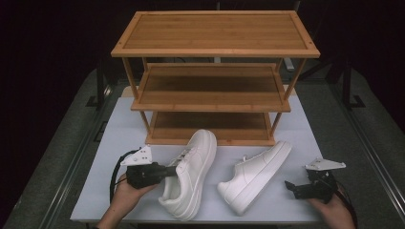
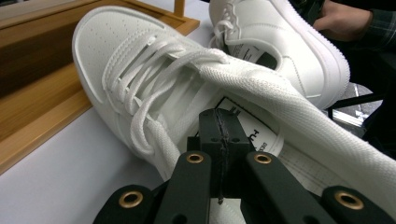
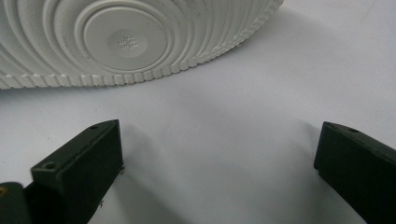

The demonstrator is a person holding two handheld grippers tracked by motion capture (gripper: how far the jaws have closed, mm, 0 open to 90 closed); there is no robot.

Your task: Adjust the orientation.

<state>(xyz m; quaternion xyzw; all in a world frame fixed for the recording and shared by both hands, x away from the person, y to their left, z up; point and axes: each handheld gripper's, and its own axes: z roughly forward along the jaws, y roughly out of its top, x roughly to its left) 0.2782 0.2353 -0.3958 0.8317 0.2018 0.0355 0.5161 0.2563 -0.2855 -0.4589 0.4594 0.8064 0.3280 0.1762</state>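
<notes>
White left shoe (image 1: 188, 174) pinched at its collar, apparently, by our left tongs (image 1: 168, 171) | right tongs (image 1: 292, 187) gape empty | we lift level toward the rack (image 1: 215, 101).

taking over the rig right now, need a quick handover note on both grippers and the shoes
Left gripper: shut on the left shoe, pinching its collar beside the laces; the shoe is tilted, toe by the rack's bottom shelf.
Right gripper: open, empty, low over the table just right of the right shoe.
Right shoe: tipped on its side, sole facing the right gripper.
Done: left shoe gripped; no shoe on the rack yet.
Left, probably: shelve both shoes.
</notes>
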